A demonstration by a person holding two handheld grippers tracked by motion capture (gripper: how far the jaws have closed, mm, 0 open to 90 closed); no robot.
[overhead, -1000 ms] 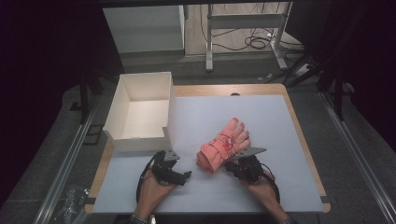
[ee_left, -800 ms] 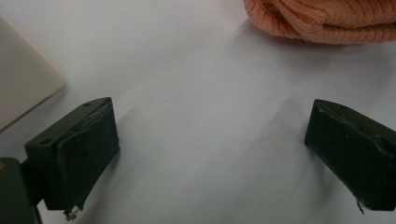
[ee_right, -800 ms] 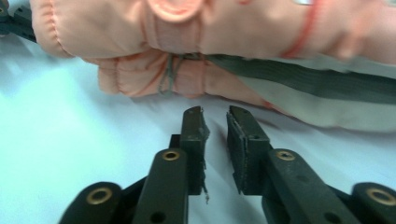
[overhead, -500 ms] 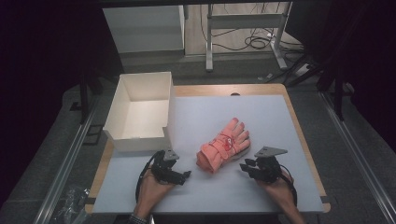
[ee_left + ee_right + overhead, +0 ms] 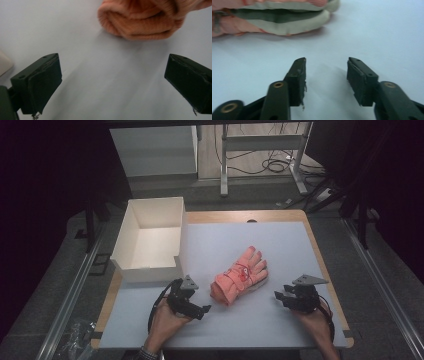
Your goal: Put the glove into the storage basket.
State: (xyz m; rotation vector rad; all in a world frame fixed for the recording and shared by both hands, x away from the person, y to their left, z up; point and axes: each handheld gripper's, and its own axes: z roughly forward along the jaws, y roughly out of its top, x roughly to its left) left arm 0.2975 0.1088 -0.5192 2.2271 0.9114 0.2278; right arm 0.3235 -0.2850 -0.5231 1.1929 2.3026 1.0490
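While the high view takes in the whole bench (image 5: 280, 245), it gives the layout best: a pink glove (image 5: 240, 276) lies on the pale surface near the front, its fingers toward the far right and its cuff toward the person. The left hand-held gripper (image 5: 202, 310) sits just beside the cuff on its left, and the right hand-held gripper (image 5: 278, 296) lies clear of the glove on its right, with bare bench between. A white open box (image 5: 150, 237) stands at the far left corner, with a pale cabinet (image 5: 152, 150) and cables on the floor (image 5: 272, 166) beyond the bench. From up here the jaws are too small to judge.

Seen from the left gripper view, the left hand-held gripper (image 5: 110, 85) is released, its jaws spread wide with nothing but bench between them; they have just been opening further. The ribbed cuff of the glove (image 5: 145, 22) lies ahead, apart from both pads. A pale edge at the far left may be the box, though it is too blurred to be sure.

Looking along the right gripper view, the right hand-held gripper (image 5: 326, 72) is also released, its jaws partly apart over bare bench and lately opening. It shows what the others do not: the glove's (image 5: 274, 17) grey-green and cream underside, lying ahead and untouched.
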